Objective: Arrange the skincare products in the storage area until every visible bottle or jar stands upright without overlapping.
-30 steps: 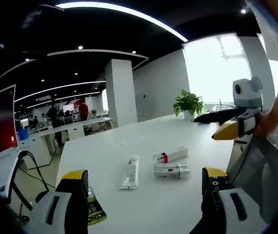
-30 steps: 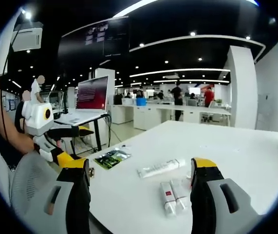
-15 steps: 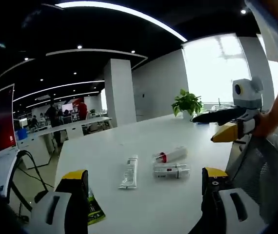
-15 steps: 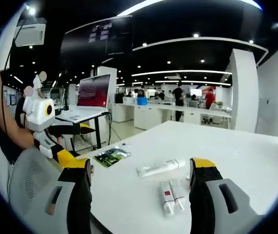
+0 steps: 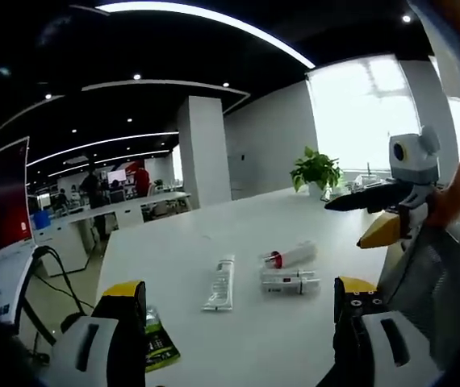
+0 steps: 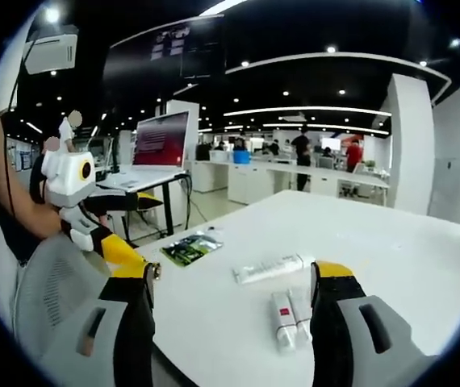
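Skincare items lie flat on the white table (image 5: pixel 181 250). A white tube (image 5: pixel 220 284) is near the middle, with a red-capped bottle (image 5: pixel 290 256) and a pair of white tubes (image 5: pixel 290 282) to its right. My left gripper (image 5: pixel 238 322) hovers open short of them, nothing between its jaws. In the right gripper view the same white tube (image 6: pixel 272 268) and the paired tubes (image 6: pixel 290 316) lie just ahead of my right gripper (image 6: pixel 234 314), also open and empty. The right gripper (image 5: pixel 347 223) shows at the left view's right side, and the left gripper (image 6: pixel 121 242) at the right view's left.
A green sachet (image 5: pixel 159 348) lies by the table's near edge, also seen as the sachet (image 6: pixel 190 248). A mesh chair back (image 5: pixel 432 290) stands close to me. A potted plant (image 5: pixel 315 169) sits at the table's far end. A monitor (image 6: pixel 161 139) stands beyond on another desk.
Both views have shifted slightly. In the left gripper view the right gripper has tilted and dropped a little. The items on the table have not moved.
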